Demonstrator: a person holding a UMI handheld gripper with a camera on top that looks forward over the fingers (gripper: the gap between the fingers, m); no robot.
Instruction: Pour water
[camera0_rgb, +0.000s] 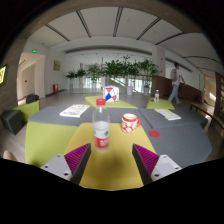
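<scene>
Gripper view: hand-held gripper (111, 160) open, empty; clear plastic bottle with red cap (100, 126) just ahead on yellow-green tabletop (115, 165), red-patterned white cup (130, 122) beside it.

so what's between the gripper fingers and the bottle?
Nothing: in the gripper view, only bare yellow-green table lies between the open gripper and the bottle. The cup stands to the bottle's right.

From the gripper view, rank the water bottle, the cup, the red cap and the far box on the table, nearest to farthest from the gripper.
The gripper is open, fingers apart and holding nothing.
1. Water bottle: just ahead of the fingers, slightly left.
2. Cup: beyond the bottle, to its right.
3. Red cap: right of the cup; too close to the cup to call.
4. Box: far end of the table.
</scene>
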